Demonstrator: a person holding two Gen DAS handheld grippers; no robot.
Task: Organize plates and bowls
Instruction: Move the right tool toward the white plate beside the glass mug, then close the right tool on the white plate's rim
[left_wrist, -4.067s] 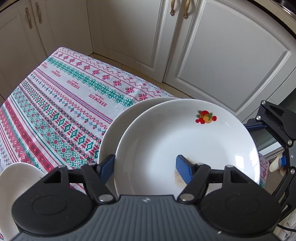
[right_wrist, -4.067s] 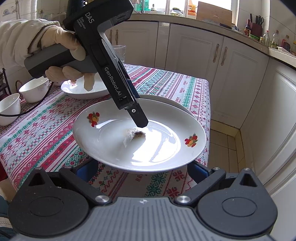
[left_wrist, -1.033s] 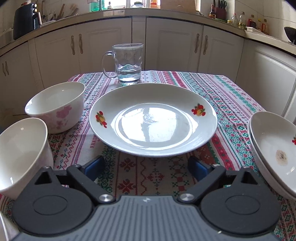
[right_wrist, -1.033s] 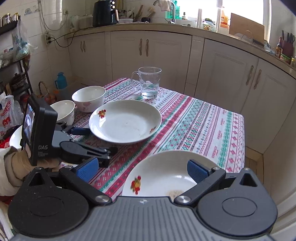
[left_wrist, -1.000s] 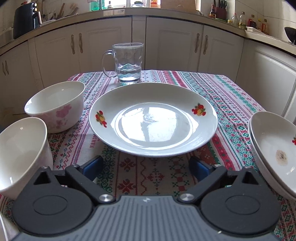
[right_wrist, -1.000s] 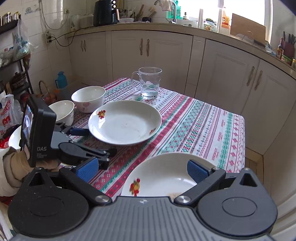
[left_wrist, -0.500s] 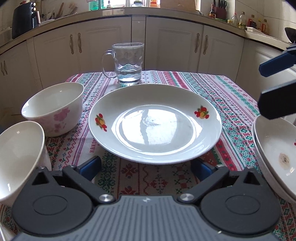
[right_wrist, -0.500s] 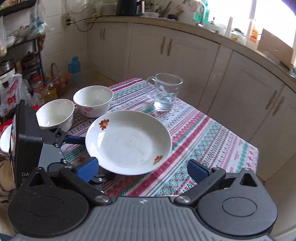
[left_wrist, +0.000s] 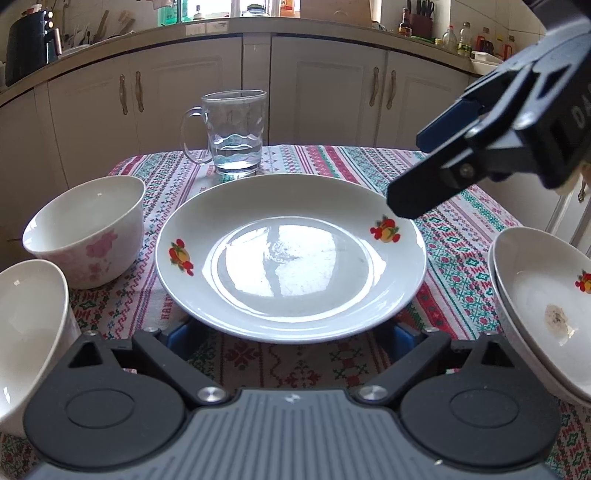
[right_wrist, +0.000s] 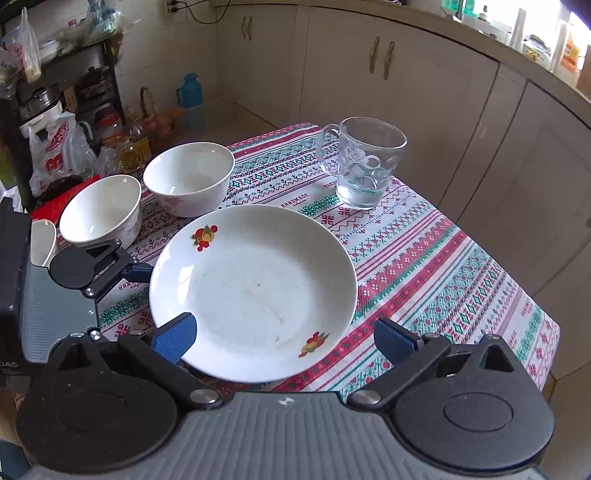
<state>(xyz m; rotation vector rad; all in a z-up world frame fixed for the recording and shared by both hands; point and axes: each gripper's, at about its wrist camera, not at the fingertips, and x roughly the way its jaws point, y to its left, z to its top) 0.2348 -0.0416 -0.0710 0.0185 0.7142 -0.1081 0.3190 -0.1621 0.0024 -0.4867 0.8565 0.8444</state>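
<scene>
The round white ceramic plate with fruit decals lies flat, face up, at the centre of the tabletop, which is covered by a red, green and white patterned cloth. Being circular, the plate has no long axis; its two decals sit on opposite sides of the rim.

The left gripper is set wide, its blue pads at either side of the plate's near edge and partly hidden beneath the rim. Its jaws have just been closing. Whether the pads touch the rim cannot be told.

The right gripper is also set wide. In its own view one blue pad overlaps the plate's near rim and the other stands clear over the cloth; contact cannot be told. It holds nothing.

A second ago the right gripper hung over the stacked pair of white plates, the upper one stained, at the right edge of the tabletop; it now hangs over the central plate's right rim.

Left of the plate stand a white bowl with pink flowers and a plain white bowl. A clear glass mug holding water stands behind the plate.
</scene>
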